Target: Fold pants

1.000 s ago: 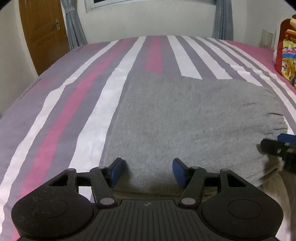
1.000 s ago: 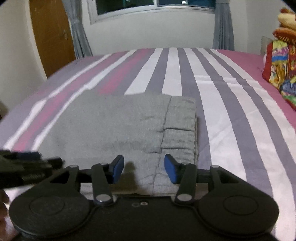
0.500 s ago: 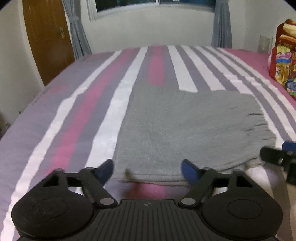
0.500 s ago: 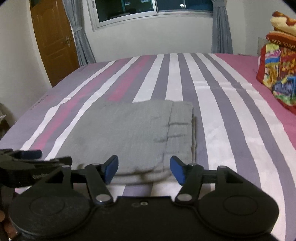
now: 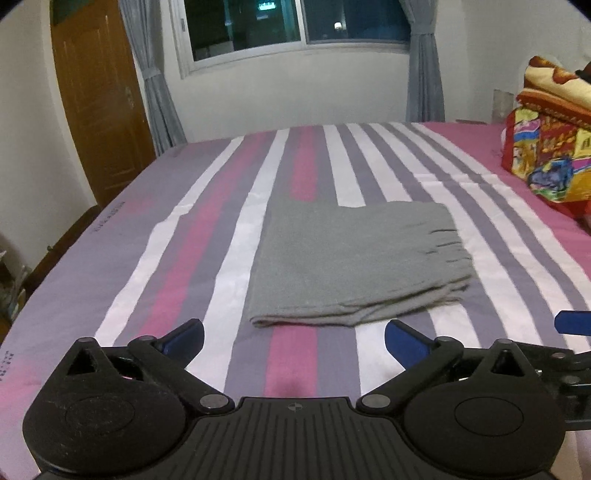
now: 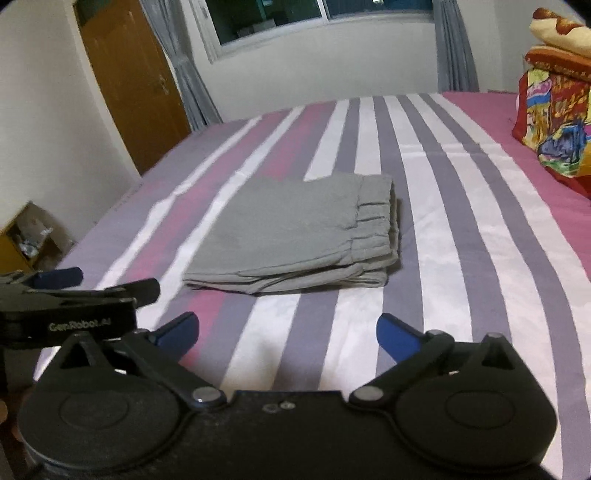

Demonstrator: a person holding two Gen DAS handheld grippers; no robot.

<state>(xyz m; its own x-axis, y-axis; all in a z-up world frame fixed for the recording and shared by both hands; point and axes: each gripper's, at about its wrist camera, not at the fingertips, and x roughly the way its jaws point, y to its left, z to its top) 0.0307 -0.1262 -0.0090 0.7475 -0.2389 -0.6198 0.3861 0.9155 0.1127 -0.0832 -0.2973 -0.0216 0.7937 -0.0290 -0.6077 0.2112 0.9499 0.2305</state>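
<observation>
Grey pants [image 5: 354,262] lie folded into a flat rectangle on the striped bed [image 5: 184,258]. In the right wrist view the pants [image 6: 295,236] show stacked layers at the near edge and the elastic waistband on the right. My left gripper [image 5: 293,343] is open wide and empty, held back from the pants' near edge. My right gripper [image 6: 286,334] is open wide and empty, also short of the pants. The left gripper also shows at the left edge of the right wrist view [image 6: 74,295].
A stack of colourful folded blankets [image 5: 546,147] sits on the bed's right side. A wooden door [image 5: 99,110], a curtained window [image 5: 295,29] and the wall lie beyond the bed. A cardboard box [image 6: 29,236] stands on the floor at the left.
Both grippers have drawn back and up from the pants' near edge and opened wider. The pants stay folded on the bed.
</observation>
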